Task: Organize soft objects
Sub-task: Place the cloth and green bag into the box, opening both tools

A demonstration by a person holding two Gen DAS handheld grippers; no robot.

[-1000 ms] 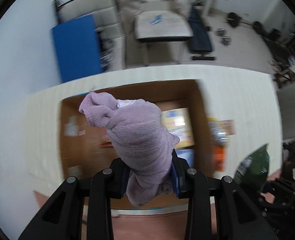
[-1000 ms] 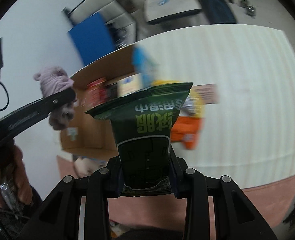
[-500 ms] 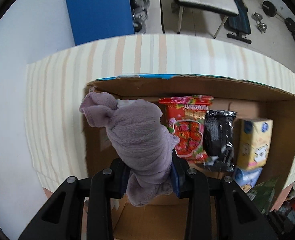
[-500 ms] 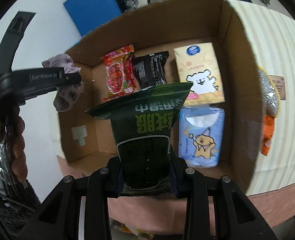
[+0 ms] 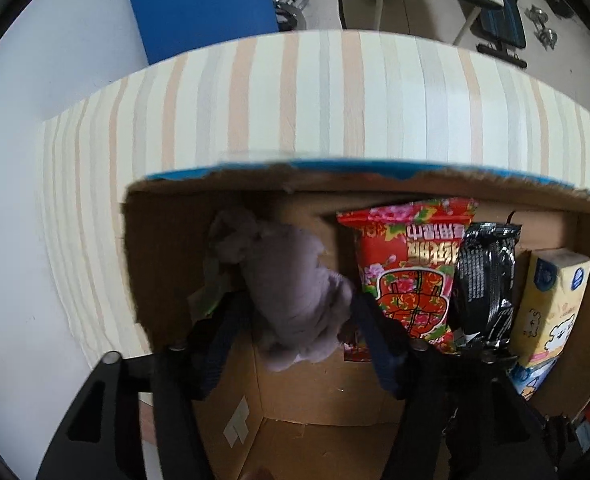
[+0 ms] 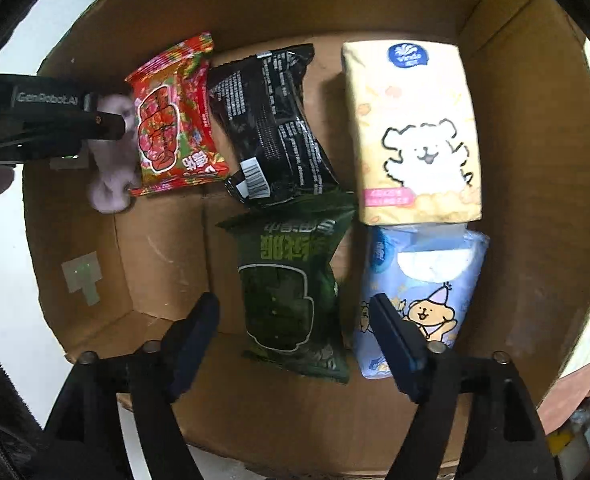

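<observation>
A brown cardboard box (image 6: 535, 128) holds the soft items. My left gripper (image 5: 295, 320) is open inside the box's left end, with the purple cloth (image 5: 291, 288) lying loose between its fingers; the cloth also shows in the right wrist view (image 6: 109, 184). My right gripper (image 6: 295, 320) is open over the box, and the dark green snack bag (image 6: 291, 292) lies on the box floor between its fingers. The left gripper also shows at the left of the right wrist view (image 6: 107, 124).
In the box lie a red snack bag (image 6: 171, 120), a black packet (image 6: 271, 128), a yellow tissue pack (image 6: 411, 128) and a blue tissue pack (image 6: 419, 292). The box stands on a striped table (image 5: 295, 100). A blue panel (image 5: 199, 4) stands beyond it.
Both grippers moved down into the box and opened. The purple cloth and the green bag were let go and now rest in the box.
</observation>
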